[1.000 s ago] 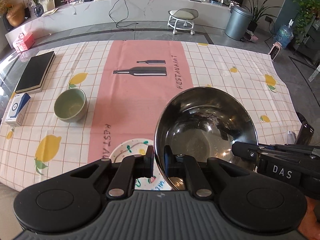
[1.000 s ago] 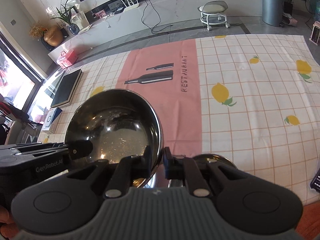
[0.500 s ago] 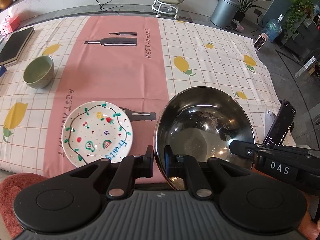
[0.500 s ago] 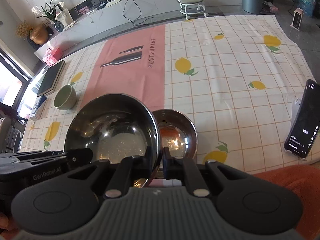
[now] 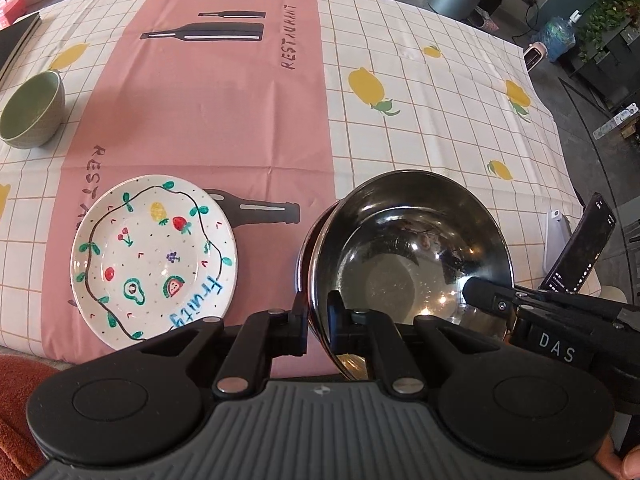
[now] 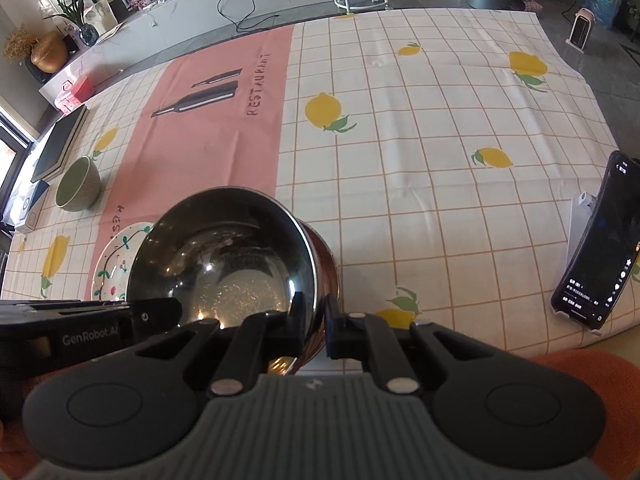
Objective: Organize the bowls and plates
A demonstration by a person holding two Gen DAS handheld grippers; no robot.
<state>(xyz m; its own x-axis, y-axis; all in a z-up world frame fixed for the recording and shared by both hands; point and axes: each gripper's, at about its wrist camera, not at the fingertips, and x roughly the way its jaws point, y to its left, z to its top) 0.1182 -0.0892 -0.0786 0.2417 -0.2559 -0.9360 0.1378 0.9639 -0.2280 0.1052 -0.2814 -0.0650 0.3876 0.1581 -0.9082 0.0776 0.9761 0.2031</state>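
Observation:
A large steel bowl (image 5: pixel 408 248) (image 6: pixel 224 264) hangs between both grippers. My left gripper (image 5: pixel 318 312) is shut on its left rim. On the opposite rim my right gripper (image 6: pixel 314 312) is shut as well. The bowl sits low over a smaller steel bowl (image 6: pixel 325 268), of which only a sliver of rim (image 5: pixel 307 240) shows; I cannot tell whether they touch. Left of them lies a white fruit-painted plate (image 5: pixel 154 256) (image 6: pixel 116 256). A green bowl (image 5: pixel 32 110) (image 6: pixel 78 184) stands further back on the left.
A phone (image 6: pixel 600 240) leans on a white stand at the table's right near corner. A dark book (image 6: pixel 60 144) and a small box lie at the far left. The lemon-print tablecloth (image 6: pixel 400 120) with a pink strip covers the table. An orange-red seat is at the near edge.
Both grippers have come down and back toward the near edge with the large bowl. It now covers the smaller steel bowl almost fully, and the painted plate has come into the left wrist view.

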